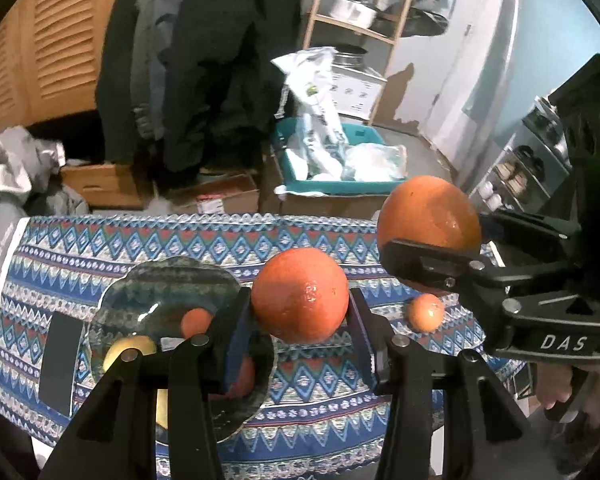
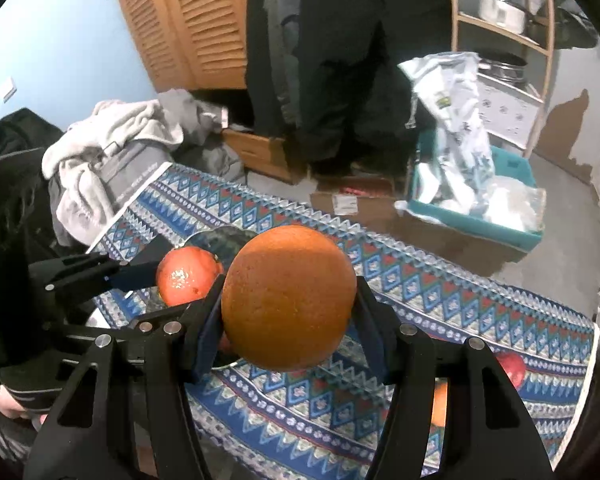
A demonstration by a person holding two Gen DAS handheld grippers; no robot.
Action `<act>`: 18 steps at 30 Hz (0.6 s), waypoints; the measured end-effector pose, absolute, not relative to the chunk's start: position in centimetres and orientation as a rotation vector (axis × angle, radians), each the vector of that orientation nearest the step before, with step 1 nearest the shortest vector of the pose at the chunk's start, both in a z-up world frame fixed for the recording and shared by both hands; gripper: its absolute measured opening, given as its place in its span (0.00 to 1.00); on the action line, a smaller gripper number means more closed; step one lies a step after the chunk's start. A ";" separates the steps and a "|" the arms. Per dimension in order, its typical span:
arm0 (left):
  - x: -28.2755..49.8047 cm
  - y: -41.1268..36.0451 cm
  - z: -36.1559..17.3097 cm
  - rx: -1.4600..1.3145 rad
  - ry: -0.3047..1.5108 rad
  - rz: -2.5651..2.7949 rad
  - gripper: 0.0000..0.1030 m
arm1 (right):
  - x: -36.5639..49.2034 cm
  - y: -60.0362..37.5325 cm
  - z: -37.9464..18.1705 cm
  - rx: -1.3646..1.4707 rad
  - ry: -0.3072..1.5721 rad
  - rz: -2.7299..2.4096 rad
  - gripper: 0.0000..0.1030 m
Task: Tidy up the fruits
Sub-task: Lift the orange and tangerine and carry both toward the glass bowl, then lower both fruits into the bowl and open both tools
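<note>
My left gripper (image 1: 300, 308) is shut on a reddish orange (image 1: 300, 292), held above the patterned tablecloth (image 1: 320, 408). Just left of it sits a dark glass plate (image 1: 164, 284) holding a small orange (image 1: 196, 320), a yellow fruit (image 1: 130, 350) and another orange partly hidden by my finger. My right gripper (image 2: 288, 316) is shut on a large orange (image 2: 288, 300), also in the air. In the right wrist view the left gripper (image 2: 172, 276) with its reddish orange (image 2: 188, 276) hangs over the plate (image 2: 224, 242). The right gripper (image 1: 452, 240) appears at the right of the left wrist view.
A small orange (image 1: 425, 312) lies on the cloth between the grippers. A red apple (image 2: 512, 368) and another orange (image 2: 440, 404) lie at the cloth's right end. A black card (image 1: 60, 360) lies left of the plate. Beyond the table are boxes, a teal bin (image 1: 340, 184) and hanging coats.
</note>
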State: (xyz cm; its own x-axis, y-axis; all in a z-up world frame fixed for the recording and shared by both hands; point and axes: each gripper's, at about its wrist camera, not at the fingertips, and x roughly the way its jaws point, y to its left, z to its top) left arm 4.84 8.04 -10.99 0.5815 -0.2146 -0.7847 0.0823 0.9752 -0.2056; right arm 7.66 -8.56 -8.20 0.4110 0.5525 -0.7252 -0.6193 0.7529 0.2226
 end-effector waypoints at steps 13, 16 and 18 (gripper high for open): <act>6.0 14.3 -14.0 -0.217 0.972 -0.056 0.46 | 10.8 -2.2 -11.5 -0.089 0.967 0.791 0.58; 6.3 15.9 -15.2 -0.230 0.992 -0.020 0.46 | 11.7 -0.7 -12.6 -0.081 1.003 0.797 0.58; 6.6 16.8 -16.0 -0.241 1.006 0.000 0.46 | 12.2 0.2 -13.3 -0.072 1.026 0.805 0.58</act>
